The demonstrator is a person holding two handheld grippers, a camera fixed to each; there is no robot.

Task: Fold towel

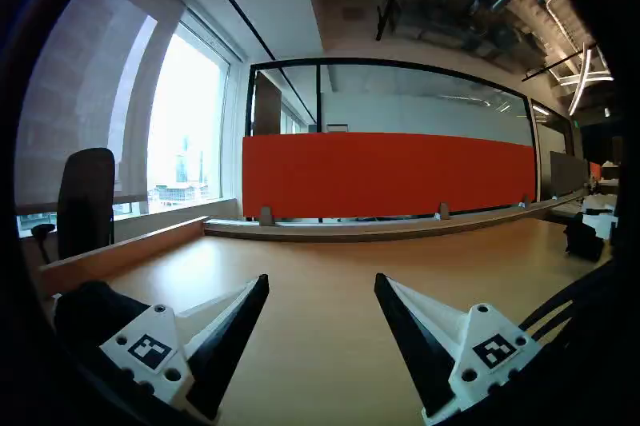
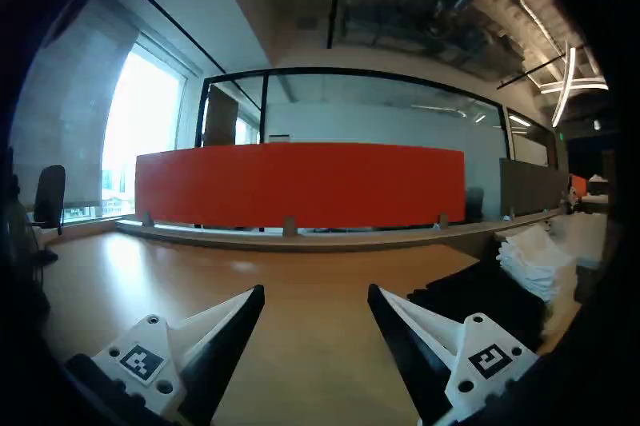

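1. Where the left gripper view looks forward, a broad bare run of wooden table ahead, ending at an orange divider along the far edge. A raised wooden lip down the left side, with a dark chair and a bright window beyond it.
2. Wide spread on the left gripper: fingers far apart, gripping nothing, bare tabletop between them.
3. Same wide spread on the right gripper, also empty and low over the wood, with open table running to the divider in the right gripper view.
4. Off to the right of the right gripper, past its right-hand finger and well apart from it, a stack of white folded towels near the table's right end.
5. Just beside the towels, between them and that finger, a dark pile, too shadowed to tell what.
6. Lower right of the towel stack lost in the dark edge of the view.
7. Far right in the left gripper view, a small dark object on the table, hard to make out. Pale shapes behind it, blurred and cut off.
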